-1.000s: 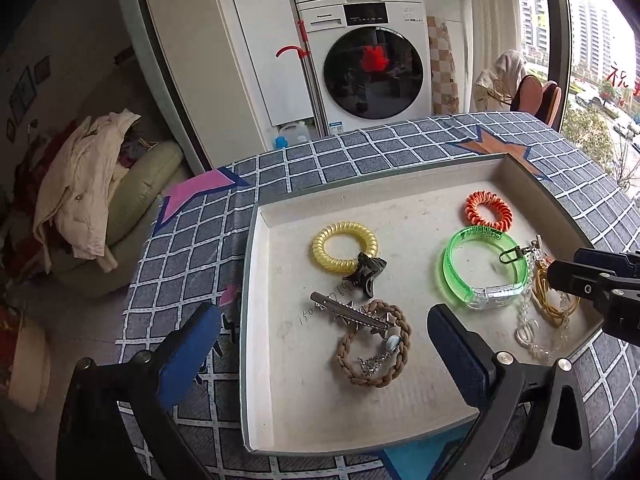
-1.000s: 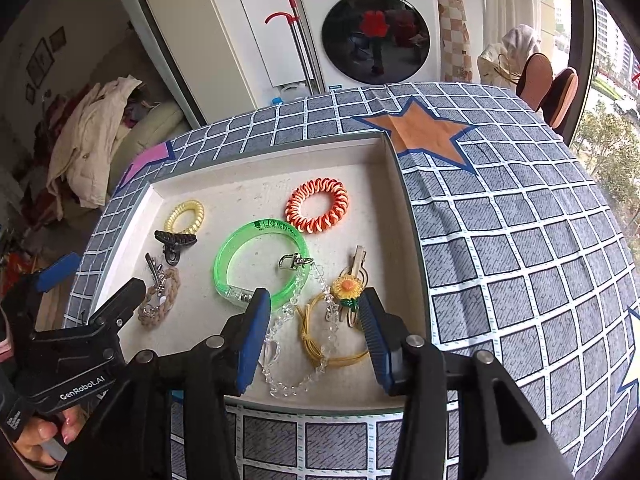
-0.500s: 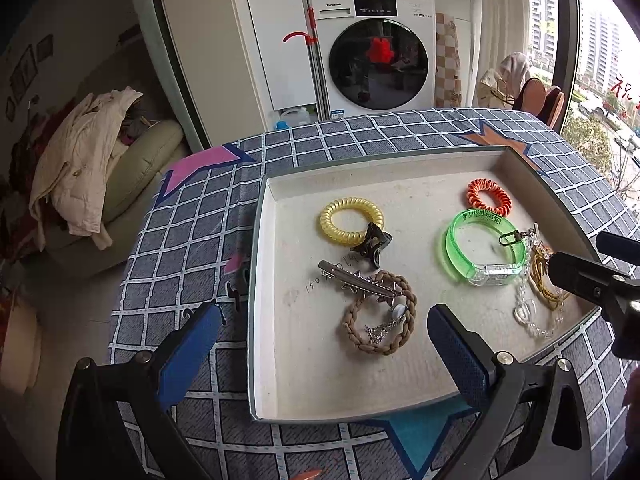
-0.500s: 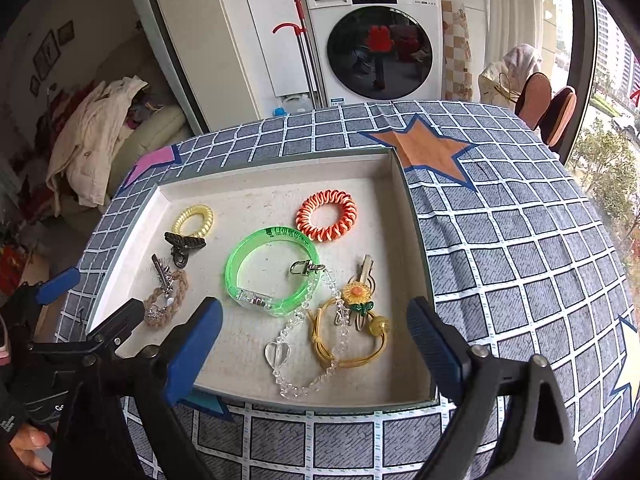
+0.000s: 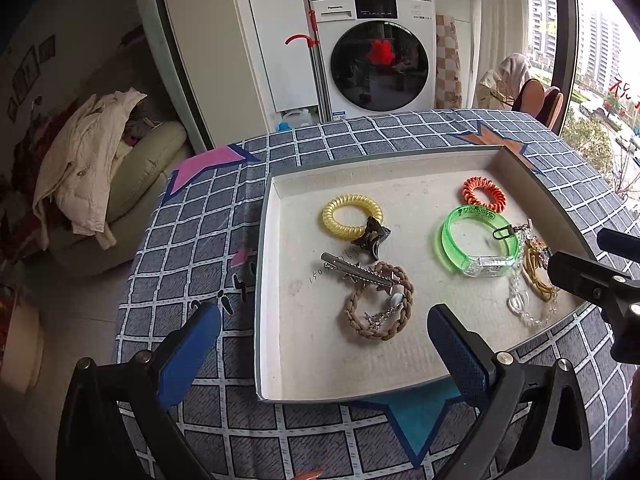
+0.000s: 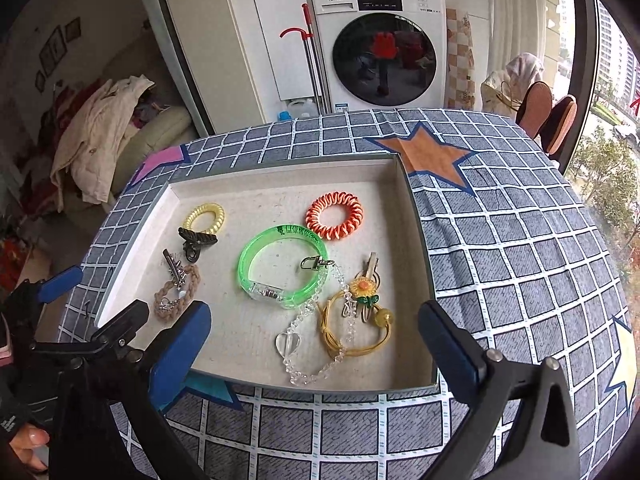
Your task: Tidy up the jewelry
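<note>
The jewelry lies in a shallow tray (image 6: pixel 420 240) on a checked tablecloth (image 6: pixel 500 240). Both grippers hang above the tray's near edge, and both stand wide open and hold nothing.

From the right gripper (image 6: pixel 314 344) I see best the right half of the tray: a green bangle (image 6: pixel 280 266), an orange coil tie (image 6: pixel 334 216) behind it, a clear bead chain (image 6: pixel 316 344) with a heart, a yellow cord (image 6: pixel 348 336) and a small sunflower clip (image 6: pixel 362 288). The chain crosses the cord.

From the left gripper (image 5: pixel 324 344) the sunflower clip is hidden behind the other gripper's black finger. This view shows more clearly the left half: a yellow coil tie (image 5: pixel 352 216) touching a dark claw clip (image 5: pixel 374 238), and a metal clip (image 5: pixel 356 270) lying on a braided loop (image 5: pixel 380 302). Some handwriting is on the tray floor there.

Only the right view shows a person's fingers (image 6: pixel 28 440), at the lower left corner.
</note>
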`<action>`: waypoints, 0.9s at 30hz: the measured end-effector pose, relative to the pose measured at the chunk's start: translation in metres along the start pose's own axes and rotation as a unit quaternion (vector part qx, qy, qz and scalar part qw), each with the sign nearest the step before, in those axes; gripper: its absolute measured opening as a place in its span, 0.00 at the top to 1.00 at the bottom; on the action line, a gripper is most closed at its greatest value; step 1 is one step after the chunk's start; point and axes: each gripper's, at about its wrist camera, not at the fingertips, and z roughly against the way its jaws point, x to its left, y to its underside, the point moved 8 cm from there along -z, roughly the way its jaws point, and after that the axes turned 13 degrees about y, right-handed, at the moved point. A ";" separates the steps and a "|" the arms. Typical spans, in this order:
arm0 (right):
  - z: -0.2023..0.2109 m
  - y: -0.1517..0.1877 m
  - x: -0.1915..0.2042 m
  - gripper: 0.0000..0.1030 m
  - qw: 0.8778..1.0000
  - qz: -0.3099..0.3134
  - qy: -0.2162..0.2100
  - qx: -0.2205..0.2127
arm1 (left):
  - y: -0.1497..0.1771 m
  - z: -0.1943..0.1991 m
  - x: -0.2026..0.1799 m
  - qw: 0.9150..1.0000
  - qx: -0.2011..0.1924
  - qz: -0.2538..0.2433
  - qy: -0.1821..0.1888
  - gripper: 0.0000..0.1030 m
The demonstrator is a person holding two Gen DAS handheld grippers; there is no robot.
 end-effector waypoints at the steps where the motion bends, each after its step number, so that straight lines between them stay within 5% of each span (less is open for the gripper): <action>1: 0.000 0.001 0.000 0.00 1.000 0.001 0.000 0.002 | 0.001 0.001 0.000 1.000 0.001 0.001 0.001 0.00; 14: 0.012 0.022 -0.004 0.00 1.000 -0.007 0.007 0.001 | 0.021 0.019 -0.003 1.000 -0.007 0.025 0.005 0.00; 27: 0.045 0.031 -0.005 0.00 0.997 0.005 0.038 -0.068 | 0.037 0.052 -0.003 0.996 -0.070 0.057 -0.017 0.00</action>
